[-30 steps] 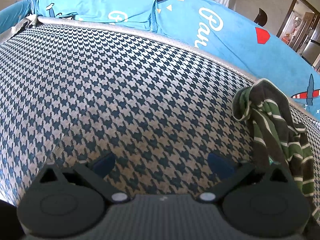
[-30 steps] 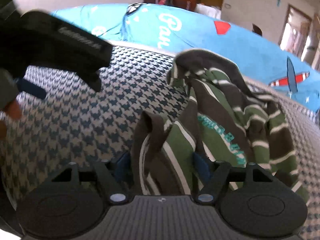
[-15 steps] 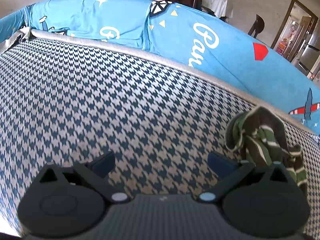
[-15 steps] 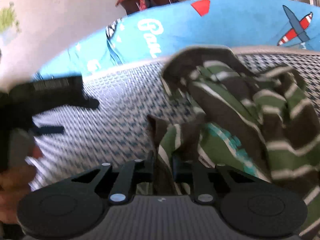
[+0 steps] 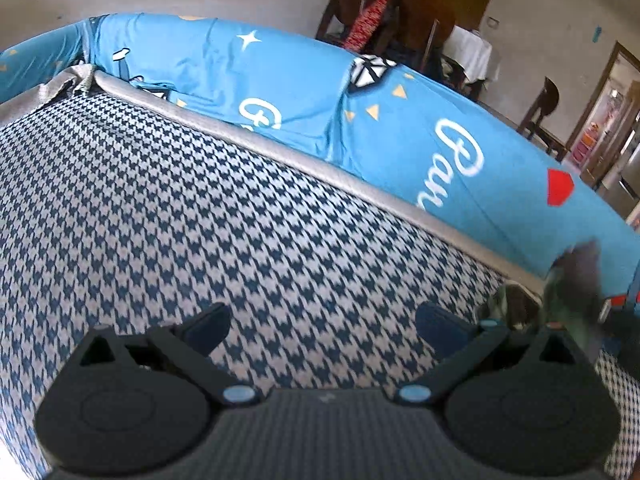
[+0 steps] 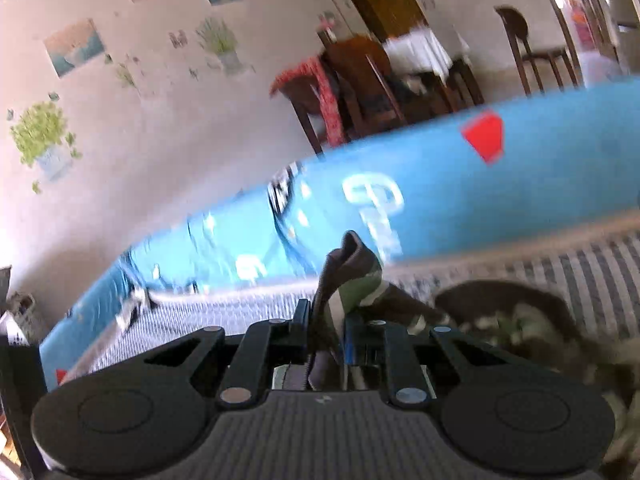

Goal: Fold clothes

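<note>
A brown and green striped shirt point(image 6: 500, 320) hangs bunched from my right gripper point(image 6: 326, 332), which is shut on a fold of it; the fabric sticks up between the closed fingers and trails off to the right, blurred. In the left wrist view the same shirt point(image 5: 572, 292) shows as a blurred lump at the far right, above the houndstooth surface point(image 5: 240, 220). My left gripper point(image 5: 320, 320) stands open over that surface, well to the left of the shirt, with nothing between its fingers.
A blue printed sheet point(image 5: 400, 128) covers the raised back behind the grey piped edge point(image 5: 320, 168) of the houndstooth cushion. Wooden chairs point(image 5: 384, 12) and a doorway point(image 5: 600, 120) stand beyond. The wall point(image 6: 120, 100) carries pictures and plant stickers.
My right gripper shut on the shirt and lifted it, tilting upward. In the left wrist view the shirt has slid to the far right edge as the view swung up and left.
</note>
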The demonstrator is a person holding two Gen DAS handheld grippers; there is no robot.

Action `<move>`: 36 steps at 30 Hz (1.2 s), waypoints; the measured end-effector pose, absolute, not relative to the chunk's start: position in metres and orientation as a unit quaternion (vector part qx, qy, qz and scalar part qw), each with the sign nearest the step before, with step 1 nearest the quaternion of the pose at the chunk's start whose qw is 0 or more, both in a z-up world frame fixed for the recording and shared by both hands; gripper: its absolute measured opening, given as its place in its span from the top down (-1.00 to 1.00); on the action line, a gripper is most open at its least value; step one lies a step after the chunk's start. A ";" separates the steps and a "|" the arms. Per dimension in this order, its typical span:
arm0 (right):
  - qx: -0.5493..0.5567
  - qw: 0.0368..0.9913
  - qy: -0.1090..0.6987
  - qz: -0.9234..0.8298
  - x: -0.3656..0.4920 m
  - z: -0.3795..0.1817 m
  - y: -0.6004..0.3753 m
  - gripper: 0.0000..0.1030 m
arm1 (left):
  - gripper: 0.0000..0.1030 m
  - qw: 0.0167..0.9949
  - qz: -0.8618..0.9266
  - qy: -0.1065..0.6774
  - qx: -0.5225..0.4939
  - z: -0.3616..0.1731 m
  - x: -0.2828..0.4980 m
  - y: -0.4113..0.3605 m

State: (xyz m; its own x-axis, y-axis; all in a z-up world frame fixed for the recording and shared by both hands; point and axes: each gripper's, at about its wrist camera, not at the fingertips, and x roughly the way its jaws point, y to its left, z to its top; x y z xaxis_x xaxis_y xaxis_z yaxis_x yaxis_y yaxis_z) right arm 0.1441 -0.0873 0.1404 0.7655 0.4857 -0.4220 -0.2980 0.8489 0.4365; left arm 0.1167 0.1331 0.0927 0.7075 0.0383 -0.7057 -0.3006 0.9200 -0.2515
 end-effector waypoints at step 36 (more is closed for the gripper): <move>0.184 0.917 0.343 0.088 0.157 0.052 -0.227 0.07 | -1.00 0.878 0.026 0.464 -0.111 0.034 0.145 0.066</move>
